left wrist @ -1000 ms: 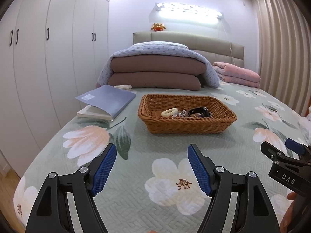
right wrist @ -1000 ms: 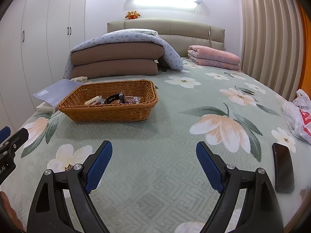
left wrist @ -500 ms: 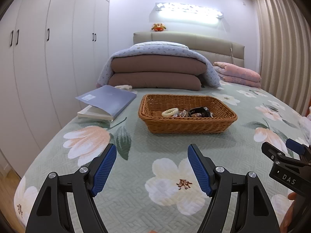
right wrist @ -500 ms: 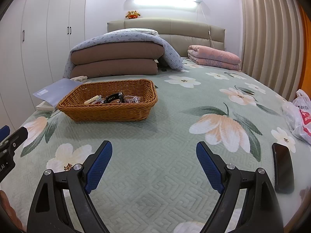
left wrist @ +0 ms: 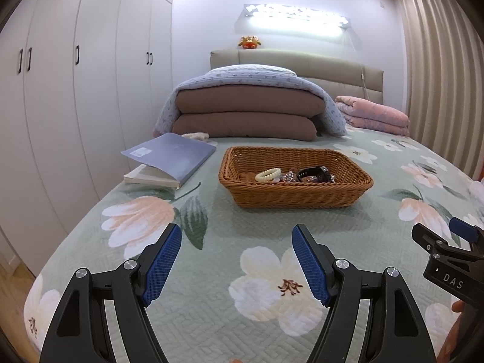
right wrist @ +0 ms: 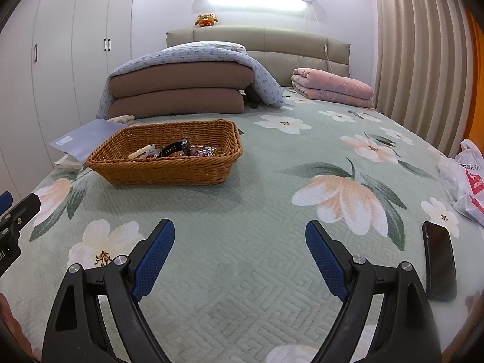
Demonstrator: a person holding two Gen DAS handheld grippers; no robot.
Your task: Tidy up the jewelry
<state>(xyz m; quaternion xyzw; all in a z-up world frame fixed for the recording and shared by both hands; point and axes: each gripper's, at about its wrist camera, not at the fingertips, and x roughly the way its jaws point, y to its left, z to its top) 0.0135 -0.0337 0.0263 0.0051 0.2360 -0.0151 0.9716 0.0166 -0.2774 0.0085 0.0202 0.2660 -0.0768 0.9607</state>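
basket wall (right wrist: 169, 168) hides the lower parts of the jewelry pile (right wrist: 172, 150); clear pieces (left wrist: 289, 176) too small to identify. right gripper (left wrist: 447, 260) cut off by the frame edge; book (right wrist: 81, 139) partly behind the basket.

On my left wrist feed I can read the white letters "DAS" printed on the black body of the right gripper (left wrist: 447, 243) at the frame's right edge. On the right wrist feed, the left gripper (right wrist: 12, 211) at the left edge shows only the cut-off letters "AI" low on its body. The white plastic bag (right wrist: 467, 181) on the bed's right side carries red and dark Chinese print that I cannot make out. The blue book (left wrist: 171, 154) has a pale label in one corner, too small to read.
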